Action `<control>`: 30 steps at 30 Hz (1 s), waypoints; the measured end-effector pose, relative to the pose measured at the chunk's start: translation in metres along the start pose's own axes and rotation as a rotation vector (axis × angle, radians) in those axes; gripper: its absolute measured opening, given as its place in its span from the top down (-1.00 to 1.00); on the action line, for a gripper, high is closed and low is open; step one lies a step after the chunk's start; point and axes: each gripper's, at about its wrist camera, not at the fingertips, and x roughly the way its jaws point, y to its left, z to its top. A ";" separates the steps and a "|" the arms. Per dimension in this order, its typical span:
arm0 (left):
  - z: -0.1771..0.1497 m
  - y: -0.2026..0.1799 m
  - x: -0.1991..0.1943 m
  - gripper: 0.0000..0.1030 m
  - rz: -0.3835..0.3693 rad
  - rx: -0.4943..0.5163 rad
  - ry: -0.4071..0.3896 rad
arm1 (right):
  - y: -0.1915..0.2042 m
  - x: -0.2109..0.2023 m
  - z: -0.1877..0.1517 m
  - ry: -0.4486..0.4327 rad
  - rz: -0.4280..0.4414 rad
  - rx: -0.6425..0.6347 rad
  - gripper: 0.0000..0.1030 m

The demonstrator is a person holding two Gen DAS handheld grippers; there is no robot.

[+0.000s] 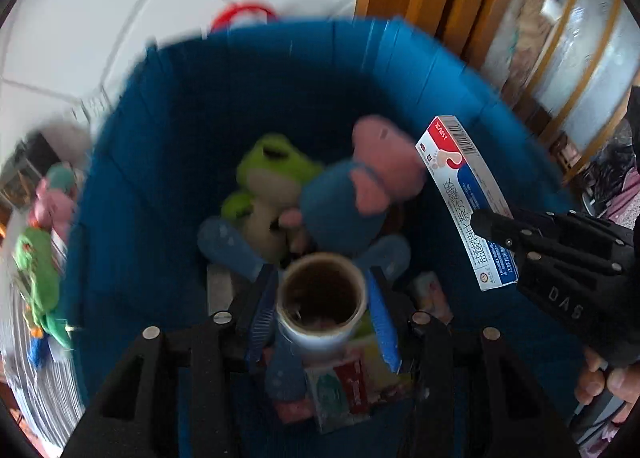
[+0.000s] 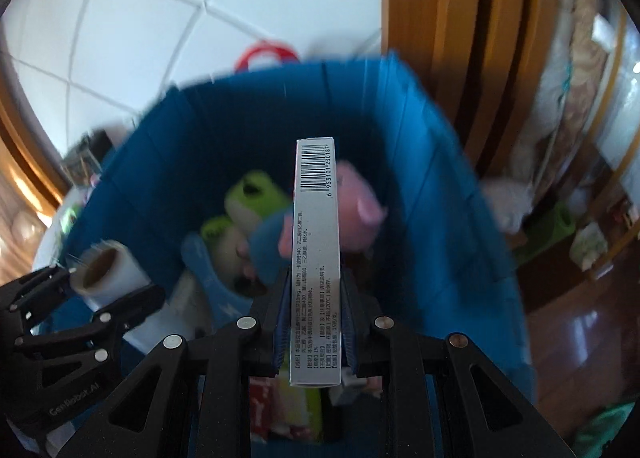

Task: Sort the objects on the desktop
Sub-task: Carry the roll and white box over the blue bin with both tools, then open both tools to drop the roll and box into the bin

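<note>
Left wrist view: left tongs [image 1: 322, 310] grip a roll of clear film [image 1: 321, 300] by its sides, over the open blue bin [image 1: 240, 106]. Right tongs [image 2: 314, 322] are clamped on a flat medicine box [image 2: 317, 242], also above the bin. Soft toys [image 1: 312, 190] already fill the bottom. Risks, as judged: released together, both items may collide; the roll could slip early from its rounded sides; either may bounce off the toys.

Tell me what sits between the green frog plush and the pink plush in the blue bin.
A blue plush with pink patches lies between the green frog plush and the pink plush; the left wrist view shows it.
</note>
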 end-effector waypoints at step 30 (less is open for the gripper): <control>0.013 0.022 0.064 0.13 0.062 -0.059 0.121 | 0.000 0.066 -0.003 0.344 -0.024 -0.157 -1.00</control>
